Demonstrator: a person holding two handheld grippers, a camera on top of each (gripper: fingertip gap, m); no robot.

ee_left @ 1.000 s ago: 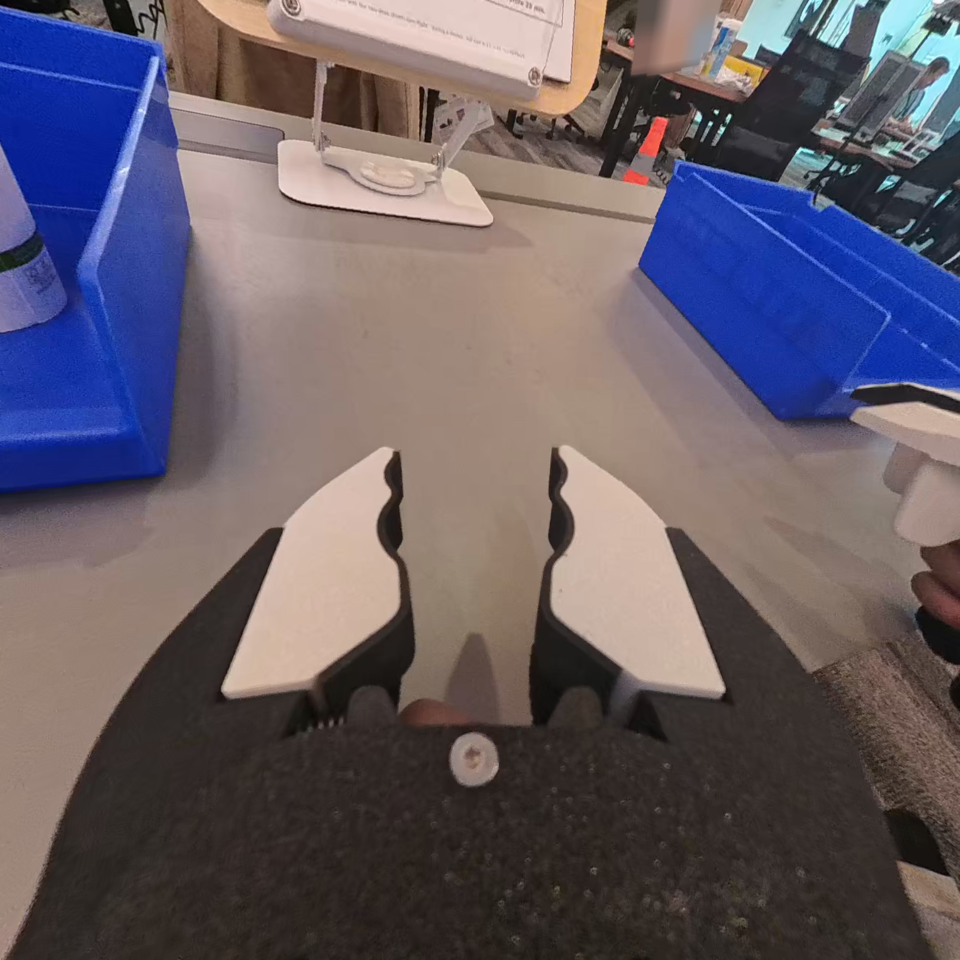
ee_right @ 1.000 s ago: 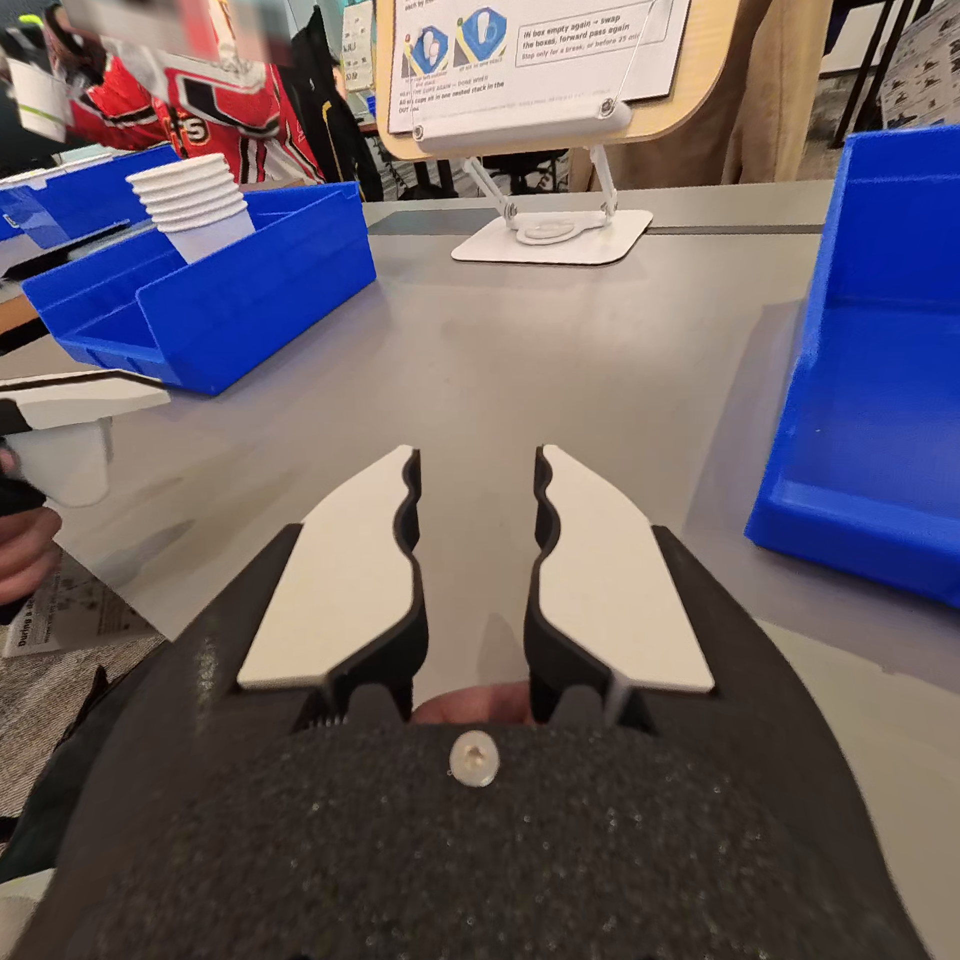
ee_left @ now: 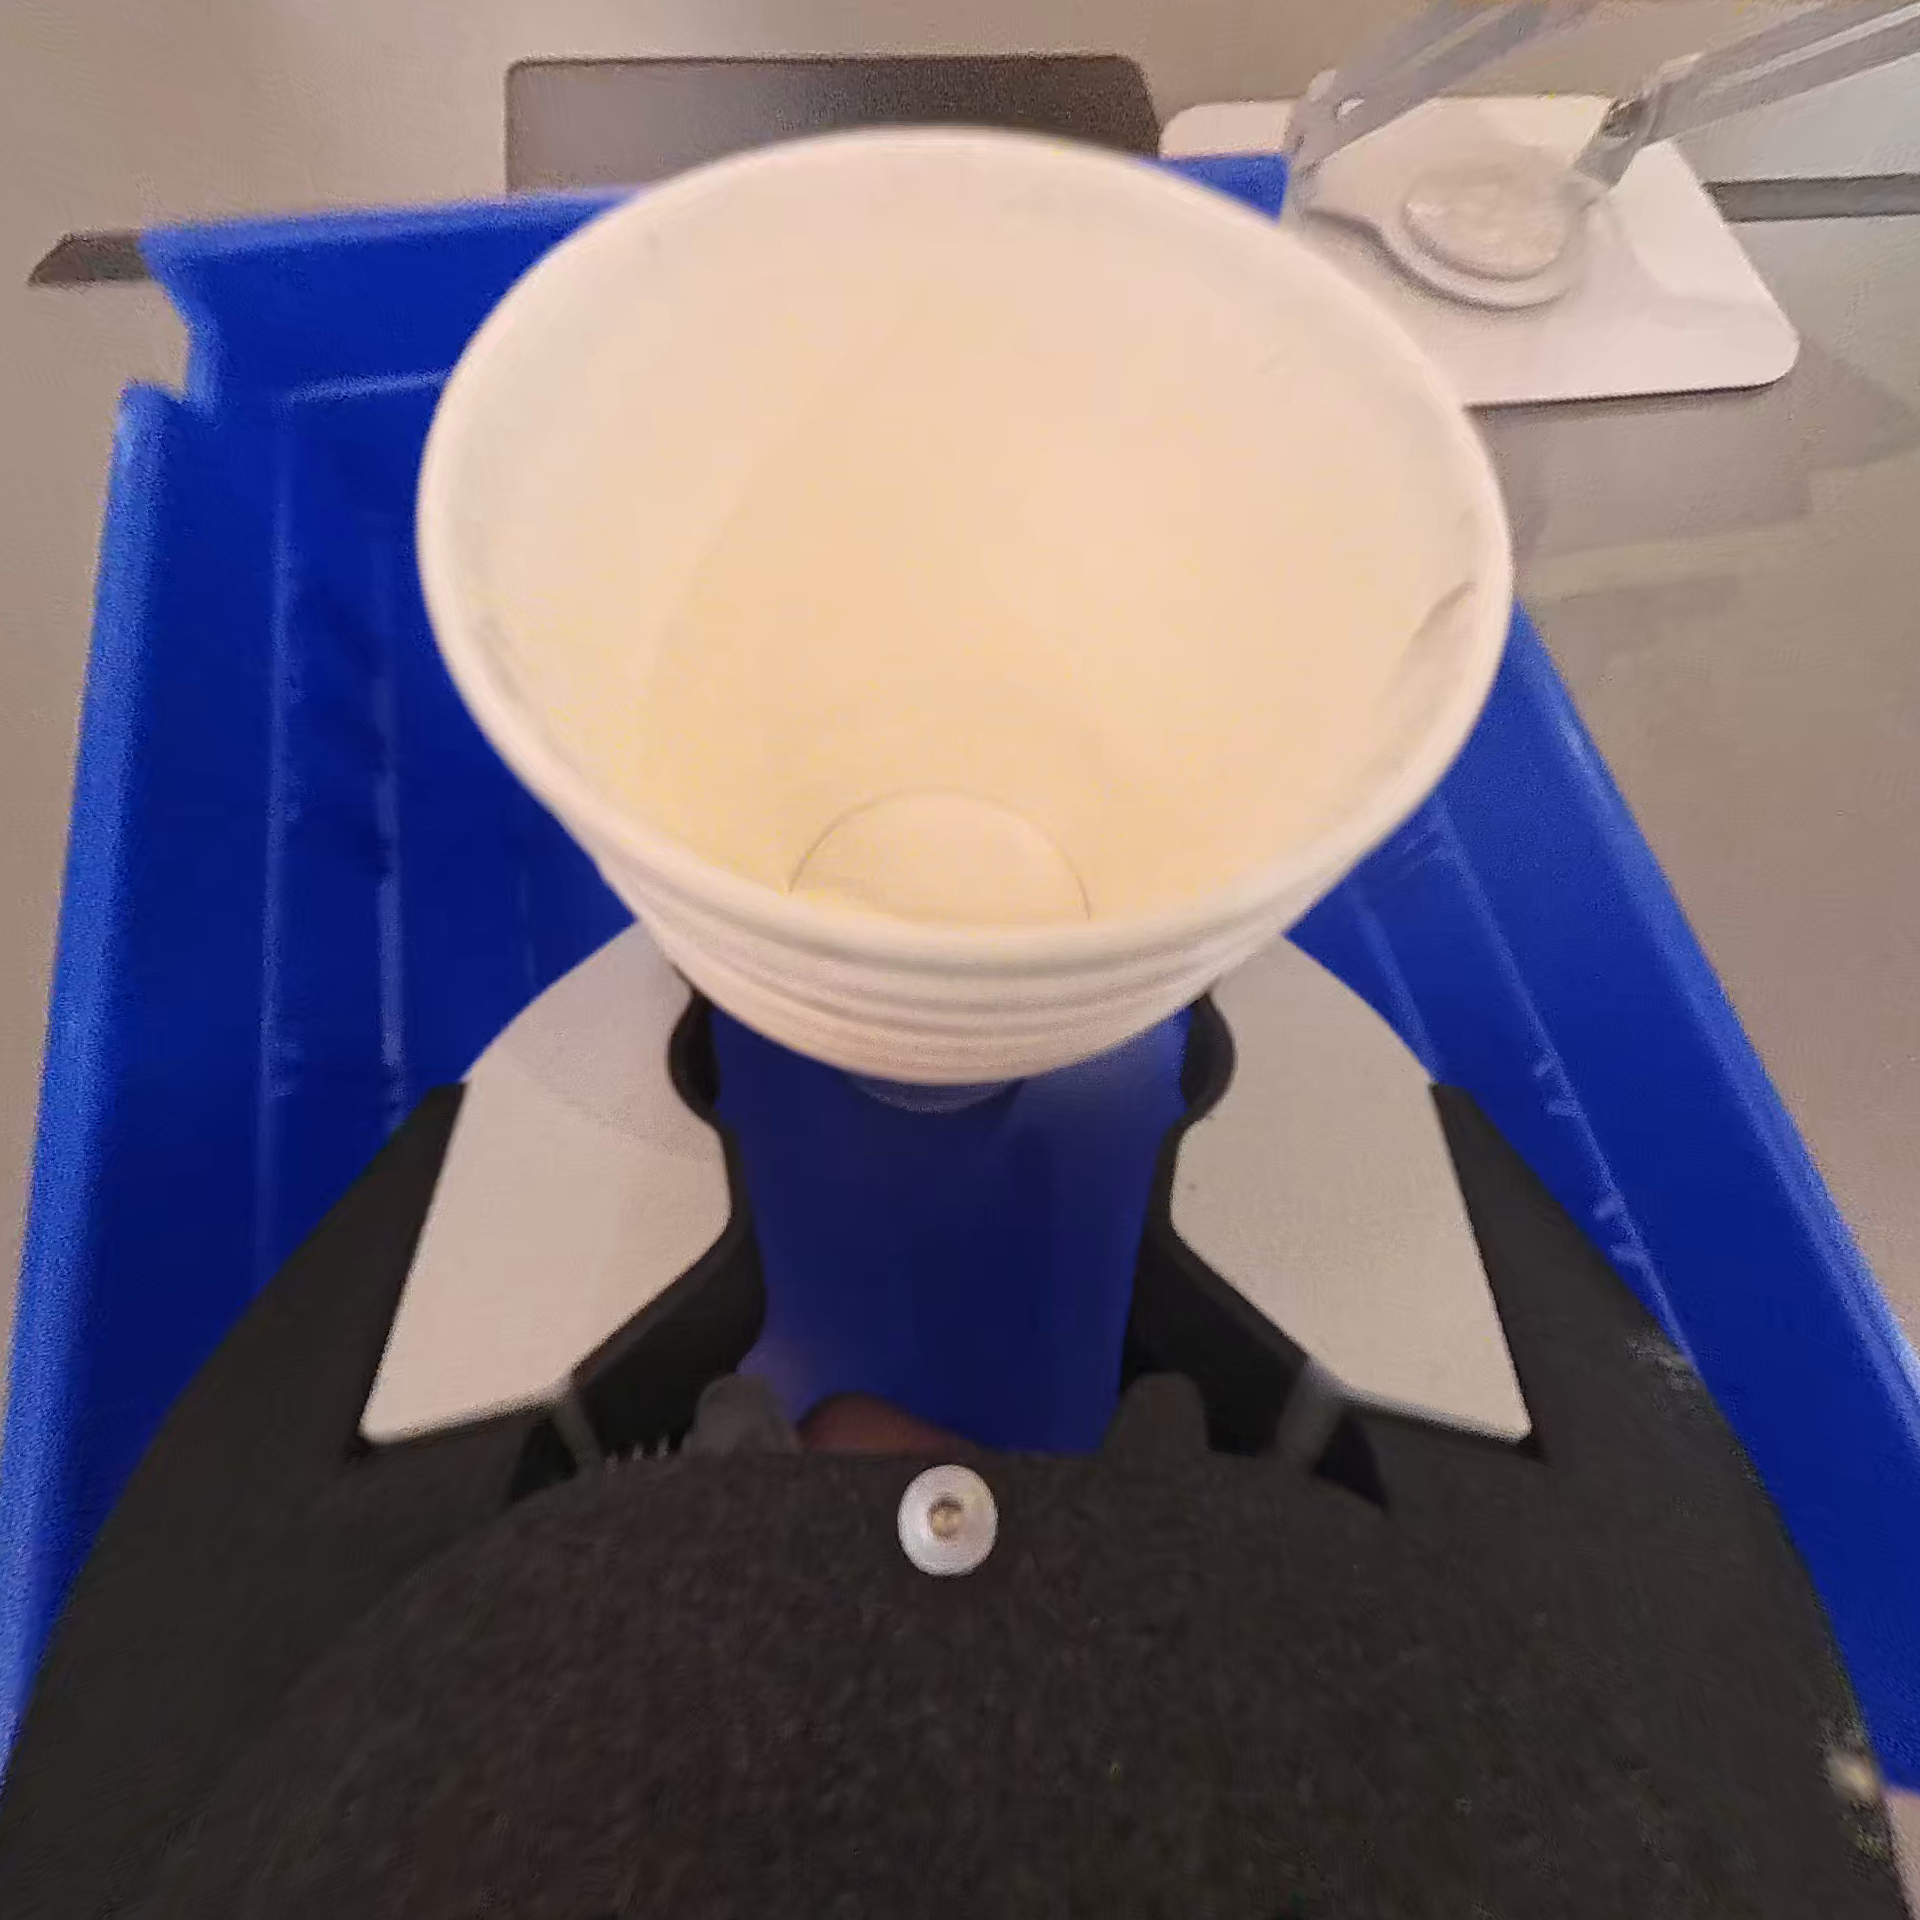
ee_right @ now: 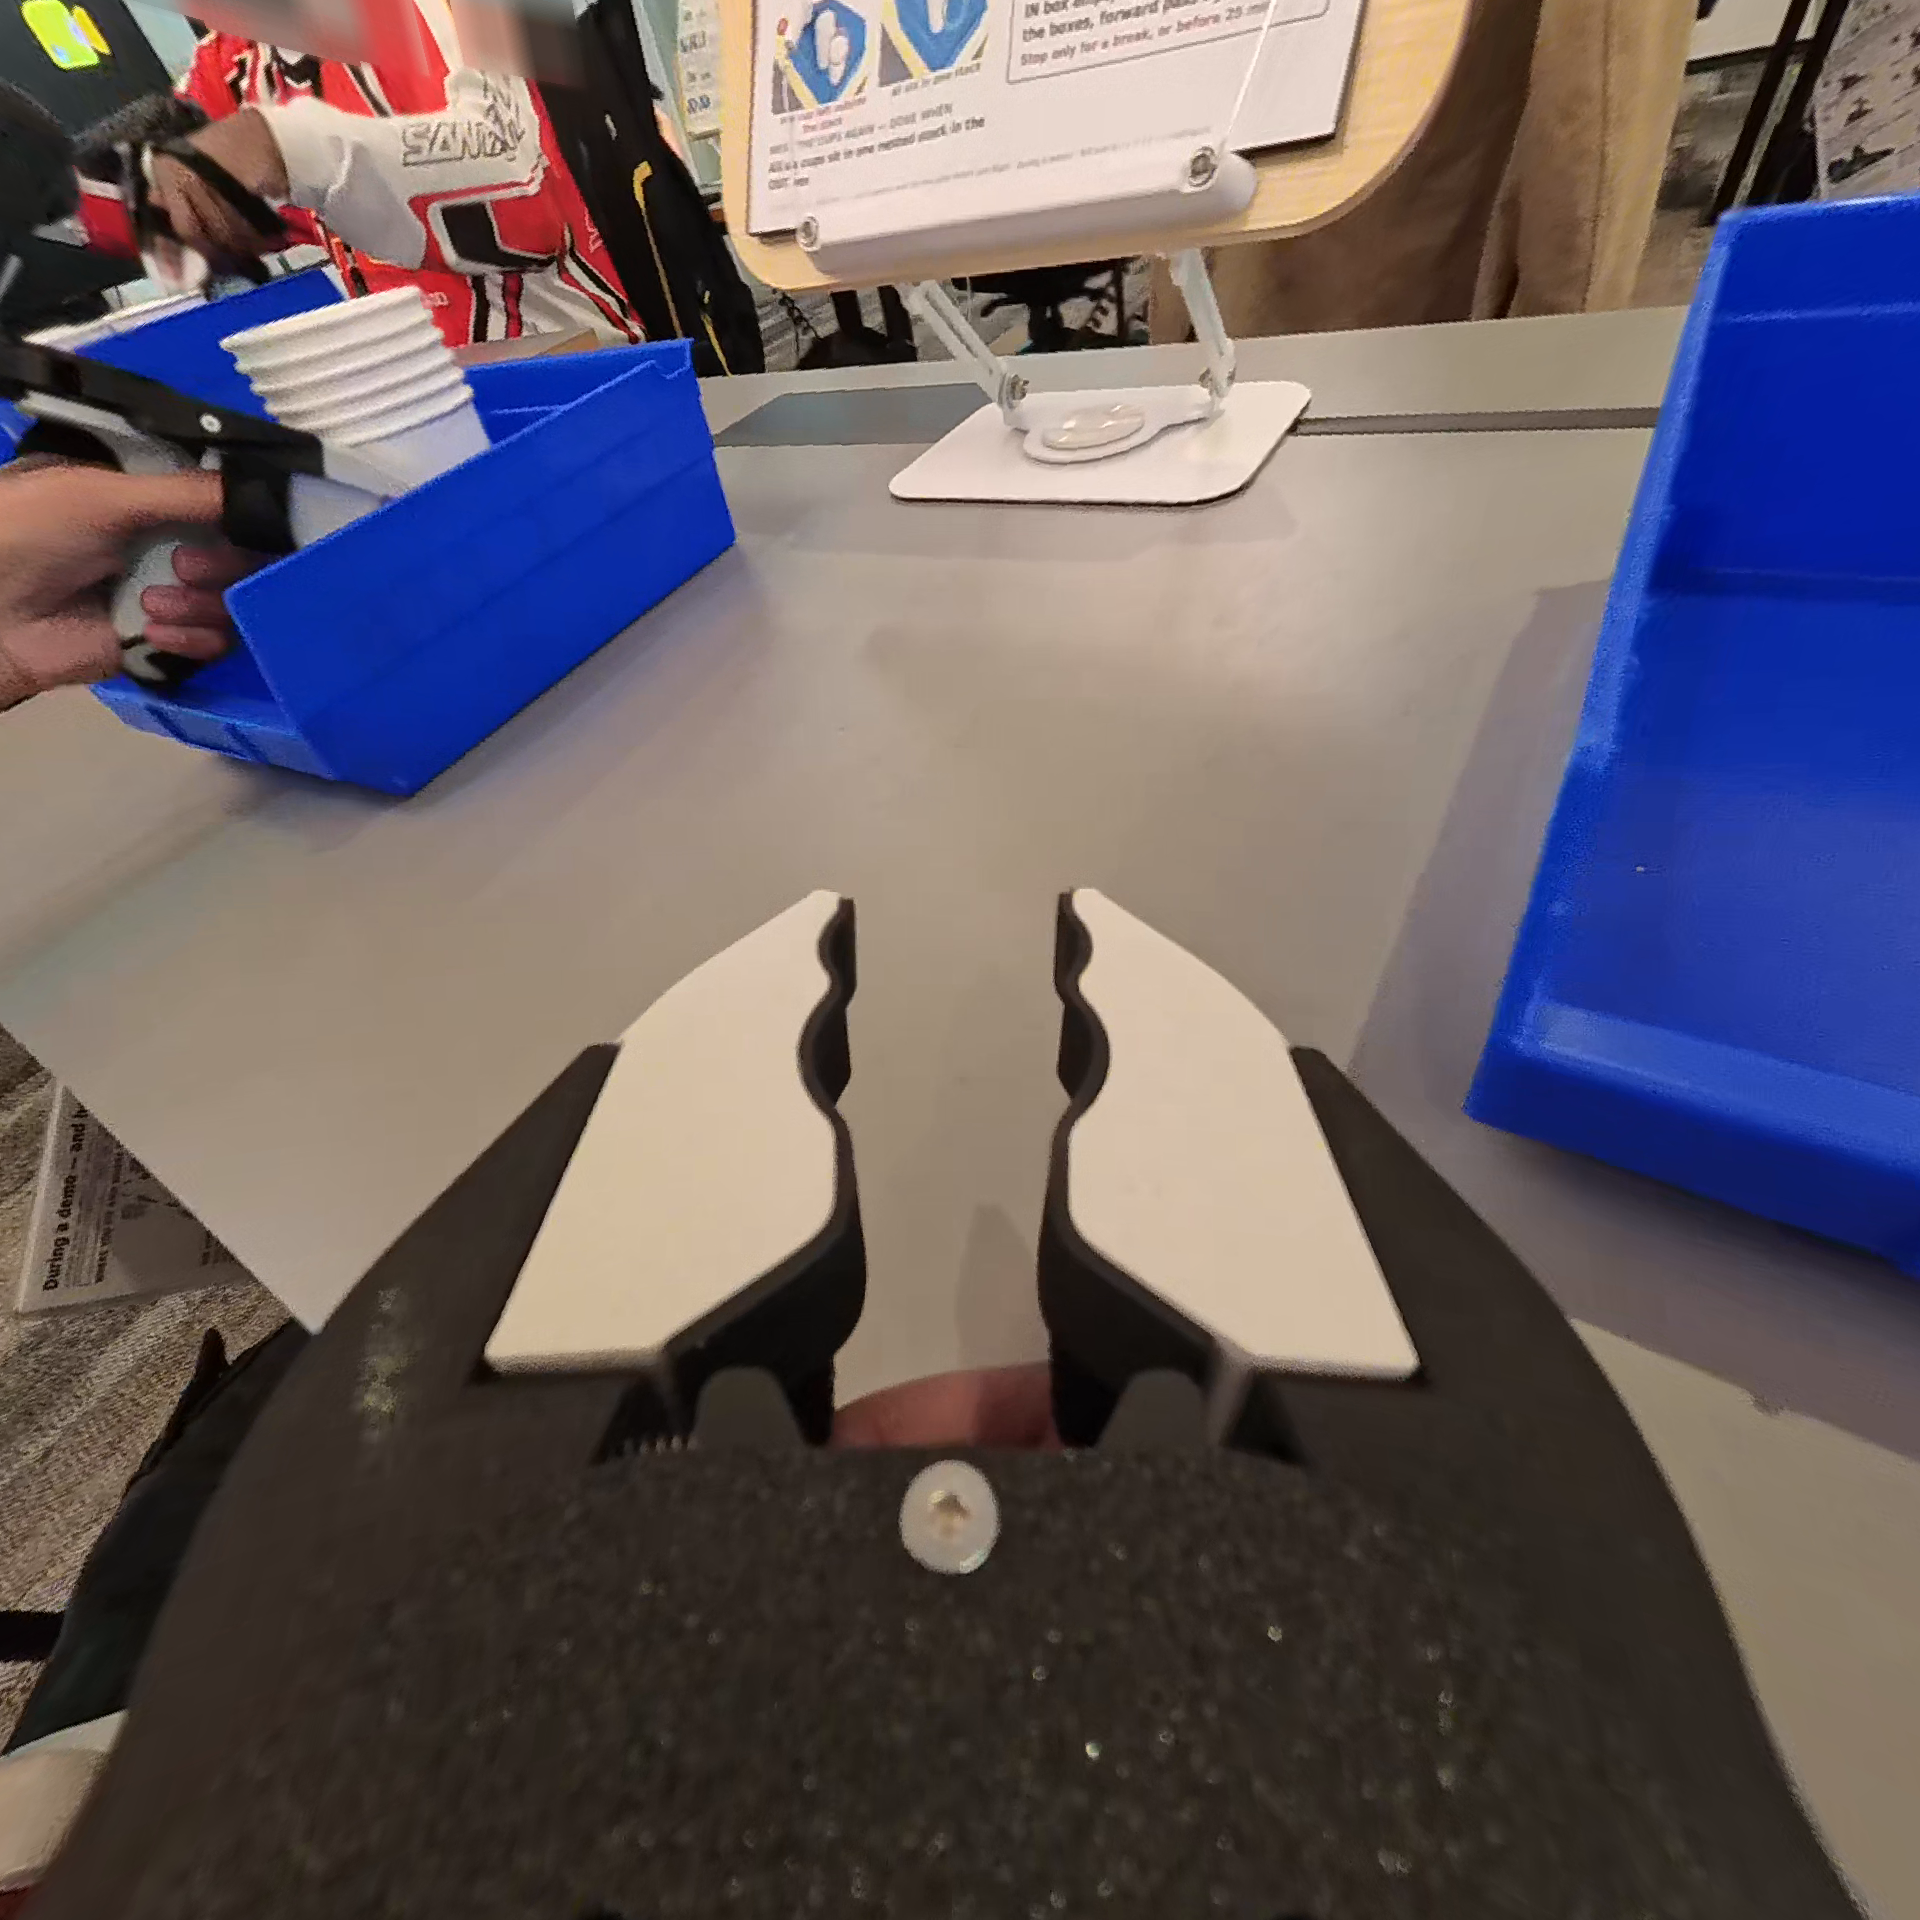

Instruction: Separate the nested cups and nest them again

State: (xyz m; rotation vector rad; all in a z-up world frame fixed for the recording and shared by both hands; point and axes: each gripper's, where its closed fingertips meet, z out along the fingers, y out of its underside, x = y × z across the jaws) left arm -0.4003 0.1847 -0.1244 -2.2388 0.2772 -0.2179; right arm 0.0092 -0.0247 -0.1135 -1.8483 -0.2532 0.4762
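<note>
Left hand-held gripper (ee_left: 951,1039) is reached down into the blue bin (ee_left: 208,831) on my left, jaws spread wide to either side of the lower part of the nested cups (ee_left: 961,582); I cannot tell whether the pads actually touch the paper. From the right wrist view I see a hand (ee_right: 73,582) holding that tool low at the bin's open front, level with the stack's lower half. My right hand-held gripper (ee_right: 954,914) hovers over bare grey worktop (ee_right: 1039,727), jaws partly apart with nothing between them. The stack stands upright inside the left bin, several rolled white rims showing one under another, the inside a smooth cream. A second blue bin (ee_right: 1714,831) sits to the right, well apart from the first. Between them at the far edge stands a white stand (ee_right: 1101,447) carrying a wooden board with a printed sheet. Both tools have white finger plates edged with wavy black pads and rough black bodies.
</note>
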